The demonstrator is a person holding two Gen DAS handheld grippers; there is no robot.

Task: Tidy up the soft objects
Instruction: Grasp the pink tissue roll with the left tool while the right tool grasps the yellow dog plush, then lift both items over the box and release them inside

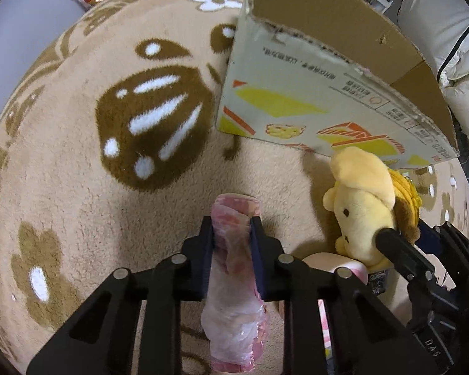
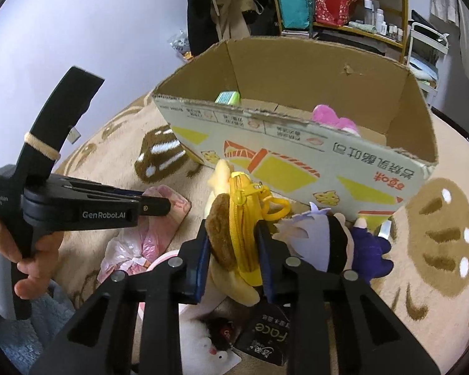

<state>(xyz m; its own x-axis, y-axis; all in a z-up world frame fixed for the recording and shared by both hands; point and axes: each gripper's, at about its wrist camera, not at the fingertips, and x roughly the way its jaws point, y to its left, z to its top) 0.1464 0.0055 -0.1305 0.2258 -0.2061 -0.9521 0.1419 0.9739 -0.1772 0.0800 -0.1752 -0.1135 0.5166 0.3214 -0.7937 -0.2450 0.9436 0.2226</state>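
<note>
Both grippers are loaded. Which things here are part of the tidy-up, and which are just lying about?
Job:
left gripper shut on pink packet
right gripper shut on yellow plush pouch
cardboard box
purple plush
pink plush in box

Lying about:
rug
shelf
black Face packet

Domestic room: patterned plush rug [image 1: 78, 162], cluttered storage shelf [image 2: 344, 6], hanging clothes [image 2: 222, 9], bedding [image 1: 441, 40].
</note>
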